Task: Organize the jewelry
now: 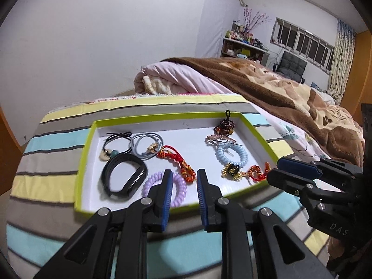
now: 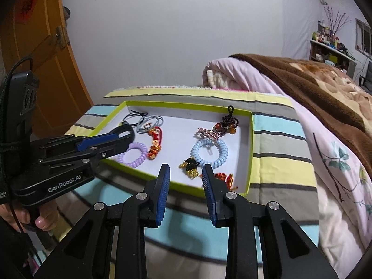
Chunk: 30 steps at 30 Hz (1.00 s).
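A shallow white tray with a lime-green rim [image 1: 86,153] [image 2: 250,153] lies on a striped cushion and holds several pieces. On its left are a black band [image 1: 125,174], a purple coil tie [image 1: 179,183] [image 2: 133,154], a red knotted charm [image 1: 179,160] [image 2: 154,144] and thin hair ties [image 1: 144,144]. On its right are a blue coil tie [image 1: 231,154] [image 2: 209,153], a dark beaded charm [image 1: 224,125] [image 2: 229,122] and a red-gold charm [image 1: 255,172] [image 2: 224,177]. My left gripper [image 1: 184,174] is open and empty above the purple tie. My right gripper [image 2: 186,169] is open and empty at the tray's near edge.
The striped cushion [image 1: 53,162] sits at the end of a bed with a pink quilt [image 1: 181,76] and a brown blanket [image 1: 290,93]. An orange door [image 2: 46,58] stands at the left. A shelf and a chair [image 1: 290,67] are far back.
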Tool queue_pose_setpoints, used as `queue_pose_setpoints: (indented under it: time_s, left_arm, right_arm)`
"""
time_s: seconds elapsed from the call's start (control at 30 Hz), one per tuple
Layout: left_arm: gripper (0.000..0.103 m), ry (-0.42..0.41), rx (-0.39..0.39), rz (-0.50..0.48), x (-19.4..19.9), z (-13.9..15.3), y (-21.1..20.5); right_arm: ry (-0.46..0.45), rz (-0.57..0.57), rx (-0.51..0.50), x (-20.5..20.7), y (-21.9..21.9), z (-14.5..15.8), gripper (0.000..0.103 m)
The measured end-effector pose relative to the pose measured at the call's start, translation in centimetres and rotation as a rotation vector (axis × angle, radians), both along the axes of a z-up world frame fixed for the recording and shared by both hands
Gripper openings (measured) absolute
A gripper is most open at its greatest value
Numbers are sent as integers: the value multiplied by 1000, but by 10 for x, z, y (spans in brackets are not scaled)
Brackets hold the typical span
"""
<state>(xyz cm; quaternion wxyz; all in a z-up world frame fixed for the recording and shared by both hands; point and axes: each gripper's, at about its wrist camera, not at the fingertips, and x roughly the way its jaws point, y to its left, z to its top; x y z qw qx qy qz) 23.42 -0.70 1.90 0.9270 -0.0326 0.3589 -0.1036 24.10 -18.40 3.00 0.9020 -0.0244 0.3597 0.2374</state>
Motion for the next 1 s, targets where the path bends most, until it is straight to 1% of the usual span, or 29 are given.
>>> queue_pose_setpoints:
  time_s: [0.3, 0.6, 0.7, 0.83, 1.0]
  left_arm:
    - [22, -63, 6, 51, -60, 18, 6]
    - [23, -81, 6, 131, -114, 16, 16]
    - [23, -92, 18, 156, -130, 14, 18]
    - [23, -115, 38, 174, -150, 15, 17]
    - [23, -125, 50, 191, -171, 11, 17]
  right_arm:
    - [-53, -9, 9, -59, -5, 14, 29]
    - [-102, -17, 15, -111, -9, 18, 29]
    - [-114, -24, 7, -126, -10, 17, 29]
    - [-161, -40, -25, -149, -9, 17, 29]
    - [-150, -49, -8, -169, -14, 11, 29]
